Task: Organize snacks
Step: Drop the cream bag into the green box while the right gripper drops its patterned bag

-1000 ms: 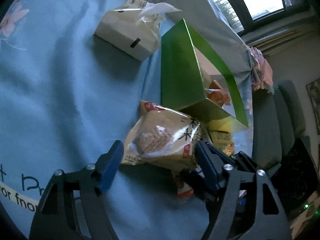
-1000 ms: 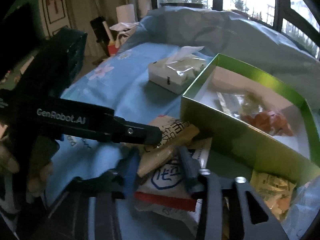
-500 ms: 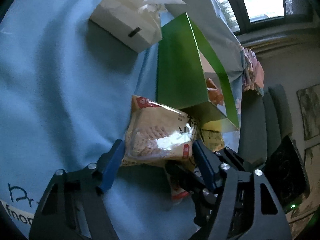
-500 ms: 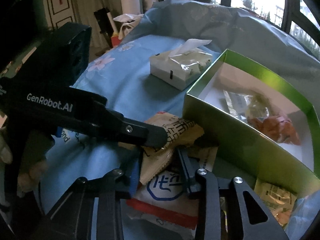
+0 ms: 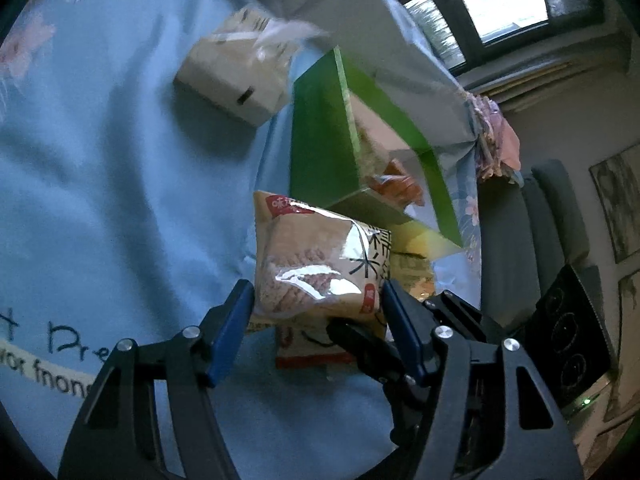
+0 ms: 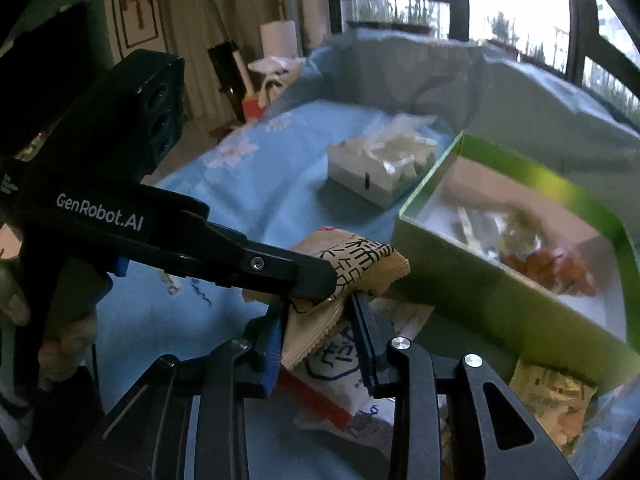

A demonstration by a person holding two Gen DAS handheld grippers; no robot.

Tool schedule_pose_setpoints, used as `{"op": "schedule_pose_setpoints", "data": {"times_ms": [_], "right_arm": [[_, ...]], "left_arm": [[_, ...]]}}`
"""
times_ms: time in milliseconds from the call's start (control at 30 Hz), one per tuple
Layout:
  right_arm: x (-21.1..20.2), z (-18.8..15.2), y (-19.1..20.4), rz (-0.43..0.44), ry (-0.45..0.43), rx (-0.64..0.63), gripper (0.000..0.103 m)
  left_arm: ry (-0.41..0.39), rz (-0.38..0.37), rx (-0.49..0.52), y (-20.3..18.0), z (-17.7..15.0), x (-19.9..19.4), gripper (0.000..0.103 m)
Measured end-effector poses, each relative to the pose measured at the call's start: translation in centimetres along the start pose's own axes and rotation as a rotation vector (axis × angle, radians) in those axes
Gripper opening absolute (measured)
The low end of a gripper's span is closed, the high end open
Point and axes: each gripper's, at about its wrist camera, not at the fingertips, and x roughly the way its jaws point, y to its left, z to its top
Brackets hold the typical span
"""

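A beige cracker packet point(image 5: 316, 264) sits between the blue pads of my left gripper point(image 5: 316, 288). Its jaws are closing, and both pads touch the packet's sides. The packet hangs slightly above the blue cloth, close to the green box point(image 5: 320, 140). In the right wrist view the same cracker packet point(image 6: 352, 256) has its crimped lower end between the pads of my right gripper point(image 6: 318, 308), which is shut on it. A left finger point(image 6: 304, 276) lies across the packet from the left. The green box point(image 6: 460, 280) holds an orange snack point(image 6: 548, 268) and a clear packet.
A white and blue packet with a red stripe point(image 6: 336, 368) lies under the held one. A yellowish packet point(image 6: 552, 396) lies by the box's near corner. A tissue box point(image 6: 376, 176) stands behind on the blue cloth. A hand point(image 6: 60, 344) grips the left tool.
Both grippers have narrowed onto the cracker packet. The left one has risen a little with it, and the packet's end now fills the right gripper's gap.
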Motion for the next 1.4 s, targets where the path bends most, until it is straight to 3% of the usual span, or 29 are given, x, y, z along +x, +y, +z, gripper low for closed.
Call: {"op": "schedule_pose_setpoints", "data": {"times_ms": [200,600,1000,1400], "right_arm": [[-2.3,0.9,0.0,-0.041,-0.070,-0.007,0.033],[-6.2,2.5,-4.9,-0.171,-0.156,0.043,0.033],[-4.3,3.4,-10.1,-0.197,-0.141,0.117,0.034],[-2.0,2.5,-13.1,-0.193,-0.078,0.180,0.034]], "left_arm": [[-0.056,-0.001,0.087,-2.8,0.5,-0.7,0.066],[-0.075,-0.044,0.247,-8.8,4.3,3.2,0.066],[-0.046,-0.043,0.267,-9.5,7.9,8.3,0.066],[-0.019,-0.003,0.268,-9.1,8.7,11.5,0.066]]}}
